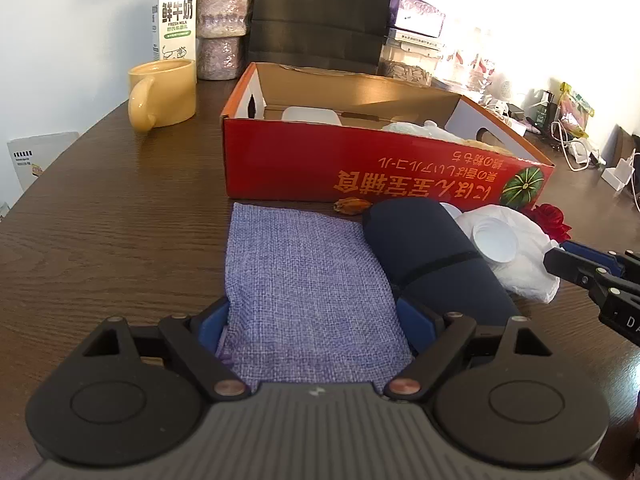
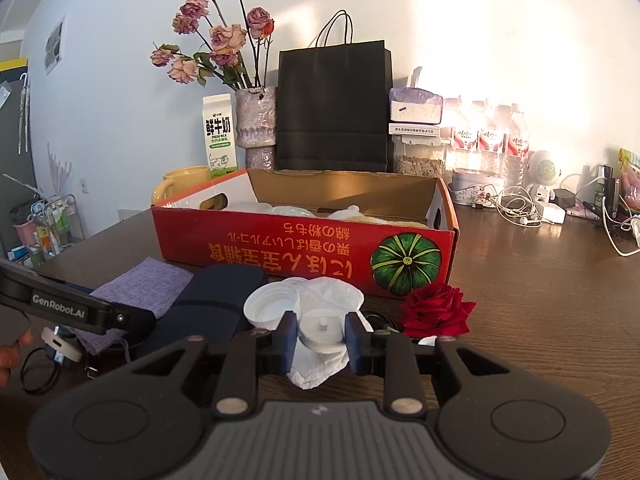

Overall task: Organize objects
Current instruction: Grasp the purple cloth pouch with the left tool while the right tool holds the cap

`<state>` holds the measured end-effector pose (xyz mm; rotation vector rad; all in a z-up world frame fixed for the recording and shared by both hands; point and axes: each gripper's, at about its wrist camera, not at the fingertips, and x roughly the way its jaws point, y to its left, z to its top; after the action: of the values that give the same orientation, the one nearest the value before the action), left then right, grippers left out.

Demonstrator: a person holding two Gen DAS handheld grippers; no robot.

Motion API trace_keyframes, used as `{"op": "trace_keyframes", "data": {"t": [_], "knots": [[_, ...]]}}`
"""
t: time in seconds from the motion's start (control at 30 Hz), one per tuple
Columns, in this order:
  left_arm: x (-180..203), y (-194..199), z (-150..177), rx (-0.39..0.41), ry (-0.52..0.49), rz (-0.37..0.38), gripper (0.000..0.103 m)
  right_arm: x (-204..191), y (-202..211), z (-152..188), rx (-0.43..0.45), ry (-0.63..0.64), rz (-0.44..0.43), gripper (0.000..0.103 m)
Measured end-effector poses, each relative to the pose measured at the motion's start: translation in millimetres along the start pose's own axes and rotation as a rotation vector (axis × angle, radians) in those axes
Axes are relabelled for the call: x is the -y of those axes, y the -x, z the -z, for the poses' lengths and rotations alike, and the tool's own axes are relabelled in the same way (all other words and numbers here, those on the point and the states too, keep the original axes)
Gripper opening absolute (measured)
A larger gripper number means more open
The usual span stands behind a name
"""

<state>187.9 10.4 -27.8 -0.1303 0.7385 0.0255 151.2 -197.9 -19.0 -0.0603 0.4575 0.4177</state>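
Red box (image 1: pixel 360 160) contents mostly hidden behind its near wall

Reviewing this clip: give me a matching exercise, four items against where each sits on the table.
Items:
1. mug
2. rose
3. purple cloth
4. white cap

Places:
A. between the left tongs
B. by the box's pumpkin picture
C. gripped in the right tongs
D. beside the milk carton

Pairs: 1-D, 2-B, 3-A, 4-C
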Motion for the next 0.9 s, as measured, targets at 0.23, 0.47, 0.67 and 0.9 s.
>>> {"op": "trace_keyframes", "data": {"t": [0.23,0.47,0.67,0.9], "knots": [[-1.6,2.9,1.4,0.007,-0.028,-0.043,0.095,-0.5,0.3,0.0,-0.001,0.003,0.003,0.025],[2.1,6.8,4.3,0.039,-0.074,-0.086,0.1,-0.6,0.5,0.0,0.0,0.003,0.005,0.025],[1.7,13.1,5.3,0.086,-0.082,-0.084,0.083,-0.8,0.5,0.3,-0.002,0.003,0.005,0.025],[-2.8,15.0,4.2,0.078,-0.059,-0.01,0.027,-1.5,-0.3,0.7,-0.007,0.004,0.003,0.025]]}}
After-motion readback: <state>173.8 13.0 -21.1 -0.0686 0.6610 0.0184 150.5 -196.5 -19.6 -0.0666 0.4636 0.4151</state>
